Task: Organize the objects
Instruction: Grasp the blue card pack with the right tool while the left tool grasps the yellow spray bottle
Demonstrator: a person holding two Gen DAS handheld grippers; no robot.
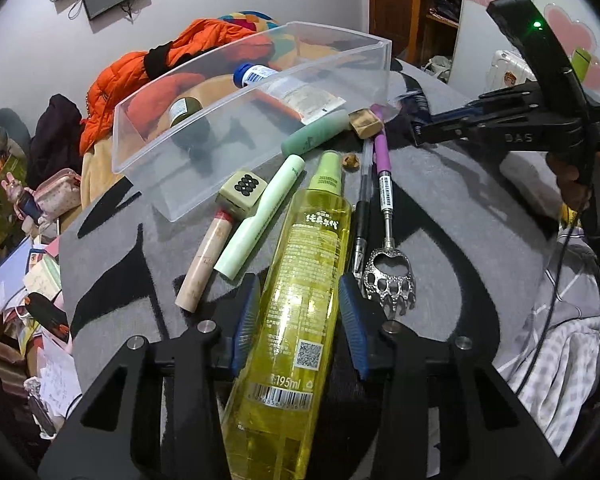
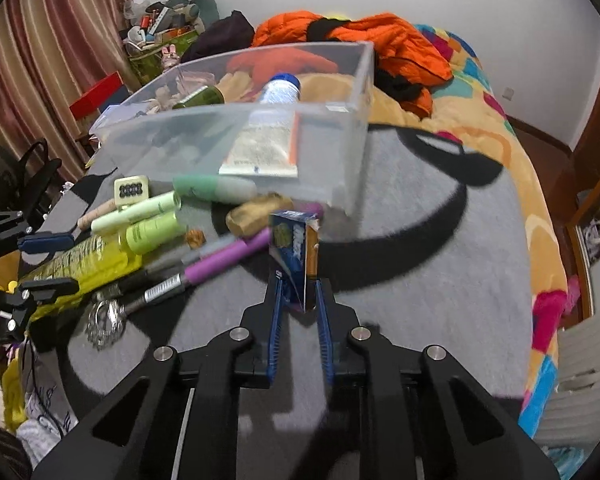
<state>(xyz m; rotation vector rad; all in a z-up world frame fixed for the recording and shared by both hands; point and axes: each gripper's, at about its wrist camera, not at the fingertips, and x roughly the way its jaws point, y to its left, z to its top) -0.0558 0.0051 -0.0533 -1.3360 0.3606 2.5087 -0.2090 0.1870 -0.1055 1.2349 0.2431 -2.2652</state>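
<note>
A clear plastic bin (image 1: 204,148) (image 2: 332,148) lies on the grey mat; a white tube (image 1: 296,98) (image 2: 264,148) and a dark green bottle (image 1: 186,110) show through it. My left gripper (image 1: 298,308) is open, its blue pads on either side of a yellow spray bottle (image 1: 300,280) (image 2: 88,256) that lies on the mat. My right gripper (image 2: 298,292) is shut on a small blue packet (image 2: 296,248) and holds it above the mat near the bin's open end; it shows in the left wrist view (image 1: 420,128) too.
Beside the bottle lie a pale green tube (image 1: 260,216), a beige tube (image 1: 206,260), a die-like cube (image 1: 242,190), a mint tube (image 1: 314,134), pens (image 1: 362,200), a purple-handled claw scratcher (image 1: 388,264) and a tan block (image 1: 364,122). Orange clothing (image 2: 380,44) is piled behind.
</note>
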